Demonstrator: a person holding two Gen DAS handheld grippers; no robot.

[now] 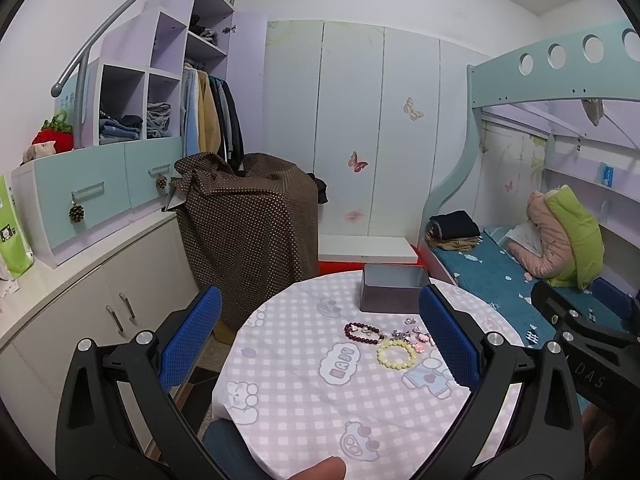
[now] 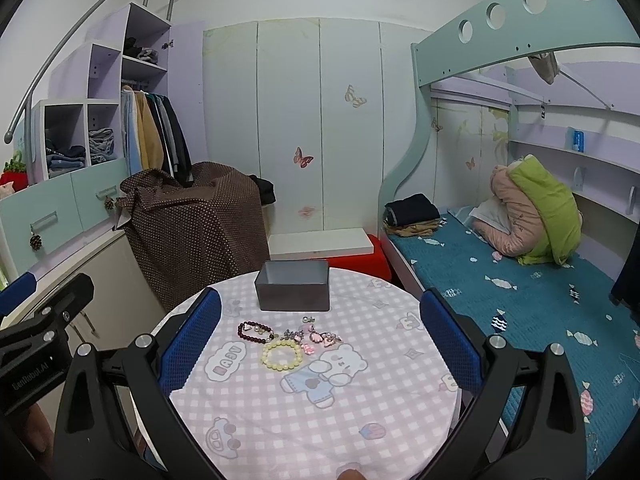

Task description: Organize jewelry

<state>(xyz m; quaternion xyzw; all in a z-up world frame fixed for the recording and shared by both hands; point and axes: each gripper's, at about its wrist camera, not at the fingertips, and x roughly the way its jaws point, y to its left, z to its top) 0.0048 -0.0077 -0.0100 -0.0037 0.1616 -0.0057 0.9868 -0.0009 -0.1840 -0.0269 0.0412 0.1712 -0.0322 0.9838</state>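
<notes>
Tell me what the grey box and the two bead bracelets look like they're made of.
Grey box: probably matte plastic or painted metal, with thin smooth walls. Dark red bracelet: glossy round beads, perhaps wood or stone. Pale yellow bracelet: milky, smooth beads, possibly jade-like stone or resin.

We read "BABY" inside a cloud shape (image 1: 344, 361) printed on the checked cloth over the surface. The black body of the right tool (image 1: 592, 380) carries the letters "DAS". The left tool (image 2: 30, 380) shows small white lettering too blurred to make out.
</notes>
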